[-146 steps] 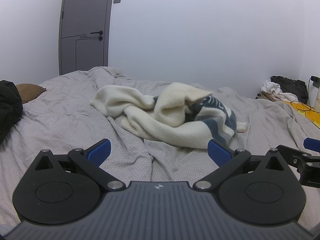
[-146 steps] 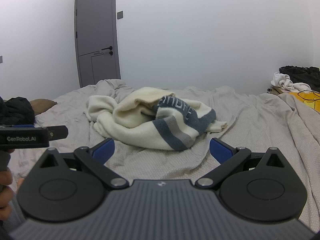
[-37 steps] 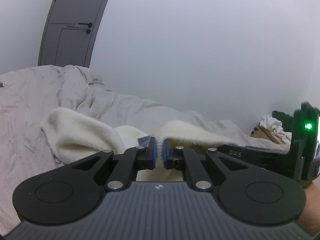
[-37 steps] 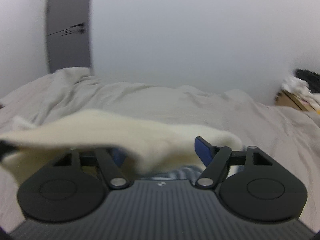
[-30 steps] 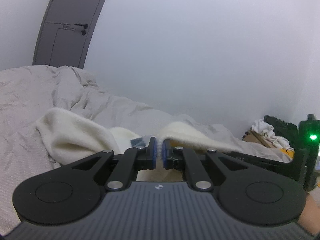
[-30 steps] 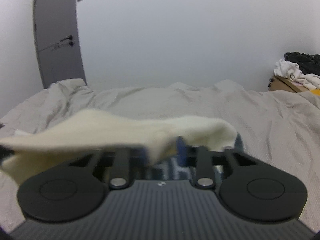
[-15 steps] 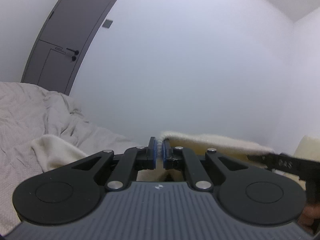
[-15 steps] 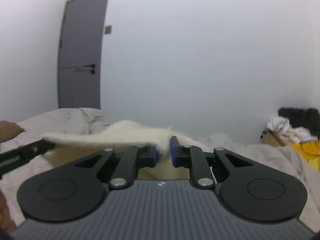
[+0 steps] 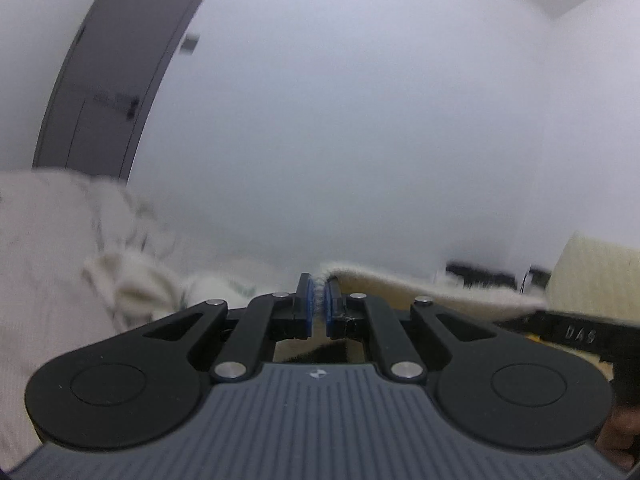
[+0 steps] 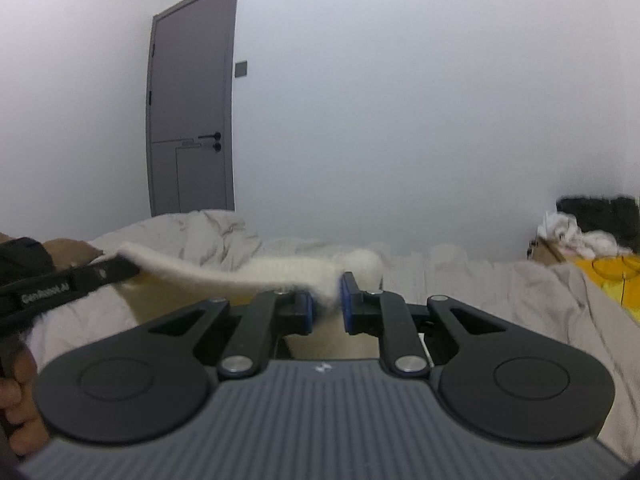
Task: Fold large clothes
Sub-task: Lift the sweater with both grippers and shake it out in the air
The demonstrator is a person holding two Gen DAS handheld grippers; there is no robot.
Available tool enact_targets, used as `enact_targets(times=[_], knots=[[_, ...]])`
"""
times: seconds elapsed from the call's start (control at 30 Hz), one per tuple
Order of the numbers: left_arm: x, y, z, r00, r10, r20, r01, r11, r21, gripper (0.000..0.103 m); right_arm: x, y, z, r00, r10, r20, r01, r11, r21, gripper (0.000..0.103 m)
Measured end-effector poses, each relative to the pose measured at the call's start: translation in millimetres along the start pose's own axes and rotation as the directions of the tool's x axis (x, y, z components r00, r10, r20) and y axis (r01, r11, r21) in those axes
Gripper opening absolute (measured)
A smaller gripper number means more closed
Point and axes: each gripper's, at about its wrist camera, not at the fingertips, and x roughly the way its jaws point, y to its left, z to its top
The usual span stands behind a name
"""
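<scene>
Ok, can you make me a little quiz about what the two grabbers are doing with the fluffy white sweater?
1. True or false: the left gripper has its fingers wide open.
2. What does the right gripper pinch? A) the gray door B) the cream sweater C) the yellow cloth
3. Fill in: between the two grippers the sweater's edge is stretched above the gray ____.

Key:
1. False; they are shut on the sweater's edge.
2. B
3. bed
</scene>
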Motion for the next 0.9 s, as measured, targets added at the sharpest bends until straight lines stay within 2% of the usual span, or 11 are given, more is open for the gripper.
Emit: enact_targets(times=[0.1, 0.17, 0.3, 0.37, 0.43, 0.53, 0.6, 0.7, 0.8, 0.9], knots=[[3, -2, -22, 0.995, 0.031, -0.091, -0.030, 0.999, 0.017, 0.007, -3, -1, -11, 0.999, 0.026, -0.020, -0.025, 0.999, 0.023, 0.016], [8, 0, -35, 0.985, 0.039, -0.167, -0.041, 0.999, -0.011, 0.007, -6, 2, -19, 0.999, 0.040, -0.015, -0.040, 0.999, 0.013, 0.016], [23, -2, -48, 0.969, 0.050, -0.243, -0.054, 0.998, -0.011, 0.010, -1, 3, -36, 0.998, 0.065, -0.010, -0.065, 0.998, 0.003, 0.016], [25, -8, -54, 0.960, 0.060, -0.273, -0.062, 0.998, 0.000, 0.016, -1, 2, -46, 0.997, 0.075, -0.003, -0.075, 0.997, 0.000, 0.016], [31, -10, -62, 0.949, 0.075, -0.307, -0.077, 0.997, 0.005, 0.035, 0, 1, -55, 0.997, 0.079, 0.005, -0.078, 0.997, -0.008, 0.016], [44, -13, -74, 0.932, 0.095, -0.350, -0.096, 0.995, 0.013, 0.051, 2, 0, -64, 0.998, 0.059, 0.018, -0.058, 0.998, -0.034, 0.016], [61, -7, -81, 0.923, 0.121, -0.367, -0.113, 0.993, 0.041, 0.056, 4, -4, -68, 0.999, 0.044, 0.021, -0.043, 0.999, -0.024, 0.016], [74, -16, -91, 0.905, 0.160, -0.395, -0.124, 0.986, 0.116, 0.056, 12, -16, -72, 1.000, 0.021, -0.002, -0.021, 0.999, 0.029, 0.016], [98, -19, -110, 0.877, 0.248, -0.412, -0.154, 0.957, 0.247, 0.056, 18, -26, -75, 1.000, -0.014, -0.021, 0.016, 0.997, 0.071, 0.016], [110, -22, -125, 0.871, 0.279, -0.404, -0.165, 0.941, 0.295, 0.056, 20, -32, -79, 0.999, -0.042, -0.034, 0.045, 0.995, 0.090, 0.016]])
